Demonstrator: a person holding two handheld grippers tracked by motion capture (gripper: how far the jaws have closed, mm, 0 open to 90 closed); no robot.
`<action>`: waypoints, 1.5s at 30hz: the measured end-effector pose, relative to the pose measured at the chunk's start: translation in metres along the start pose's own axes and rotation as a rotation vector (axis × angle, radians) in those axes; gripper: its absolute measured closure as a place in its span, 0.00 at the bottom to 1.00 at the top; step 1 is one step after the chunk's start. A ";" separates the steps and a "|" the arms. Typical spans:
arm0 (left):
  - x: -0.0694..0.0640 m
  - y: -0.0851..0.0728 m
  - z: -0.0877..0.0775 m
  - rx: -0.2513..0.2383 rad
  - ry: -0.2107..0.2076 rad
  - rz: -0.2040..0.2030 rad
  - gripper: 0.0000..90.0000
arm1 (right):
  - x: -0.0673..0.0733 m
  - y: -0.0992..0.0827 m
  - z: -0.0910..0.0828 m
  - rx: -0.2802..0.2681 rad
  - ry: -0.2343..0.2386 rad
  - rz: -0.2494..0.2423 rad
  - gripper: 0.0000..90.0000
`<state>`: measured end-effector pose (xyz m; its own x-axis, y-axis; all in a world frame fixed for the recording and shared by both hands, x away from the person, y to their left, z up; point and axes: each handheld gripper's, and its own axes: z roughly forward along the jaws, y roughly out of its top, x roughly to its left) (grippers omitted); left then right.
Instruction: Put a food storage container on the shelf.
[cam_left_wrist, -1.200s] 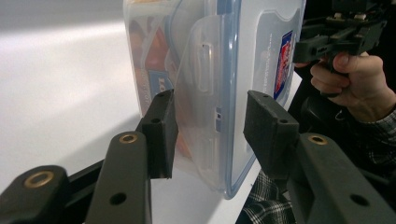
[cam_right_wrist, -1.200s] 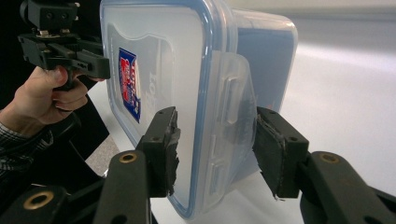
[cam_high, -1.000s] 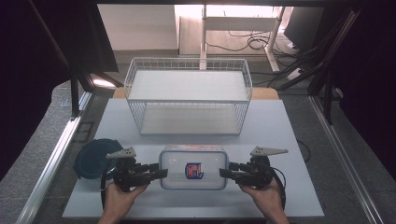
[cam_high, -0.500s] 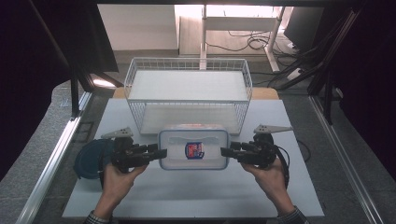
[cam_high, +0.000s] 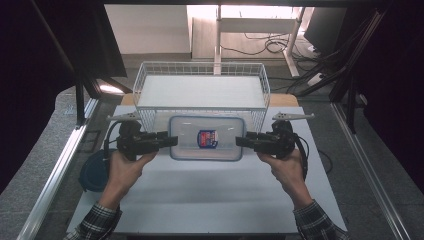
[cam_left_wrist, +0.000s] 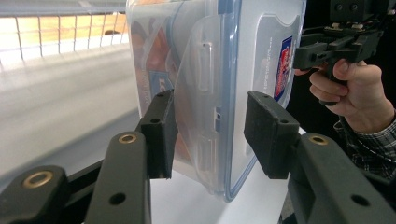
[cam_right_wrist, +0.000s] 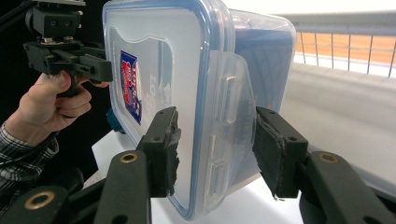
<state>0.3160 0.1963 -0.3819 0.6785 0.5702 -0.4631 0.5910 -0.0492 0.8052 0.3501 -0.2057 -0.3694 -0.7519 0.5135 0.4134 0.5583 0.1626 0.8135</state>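
A clear plastic food container (cam_high: 206, 138) with a blue-rimmed lid and a red and blue label hangs above the white table (cam_high: 200, 200), just in front of the wire basket (cam_high: 155, 107). My left gripper (cam_high: 172, 140) is shut on its left end and my right gripper (cam_high: 240, 141) on its right end. In the left gripper view the jaws (cam_left_wrist: 210, 135) clamp the container (cam_left_wrist: 210, 70) over its side latch, with the right gripper (cam_left_wrist: 327, 46) at the far end. The right gripper view has its jaws (cam_right_wrist: 215, 149) closed on the container (cam_right_wrist: 187, 93), the left gripper (cam_right_wrist: 70, 60) beyond.
The white wire basket stands at the table's far side, its mesh wall (cam_left_wrist: 46, 32) (cam_right_wrist: 350, 46) close behind the container. A dark blue round dish (cam_high: 92, 170) lies at the table's left edge under my left hand. Metal frame rails run along both sides.
Both grippers have lifted the container off the table and carried it away from the person, toward the wire basket. The grip at both ends looks the same.
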 end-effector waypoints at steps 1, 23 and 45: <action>0.001 0.003 0.000 -0.003 0.000 -0.002 0.61 | -0.001 0.003 0.001 0.000 0.002 -0.003 0.57; 0.026 0.080 -0.006 -0.047 0.012 -0.022 0.61 | -0.021 0.081 0.016 -0.041 0.015 -0.012 0.57; 0.059 0.118 0.016 -0.060 0.020 -0.092 0.60 | -0.053 0.125 0.030 -0.050 -0.012 0.042 0.57</action>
<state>0.4332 0.2107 -0.3200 0.6131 0.5866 -0.5292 0.6229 0.0530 0.7805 0.4703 -0.1872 -0.3022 -0.7241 0.5288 0.4427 0.5705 0.0984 0.8154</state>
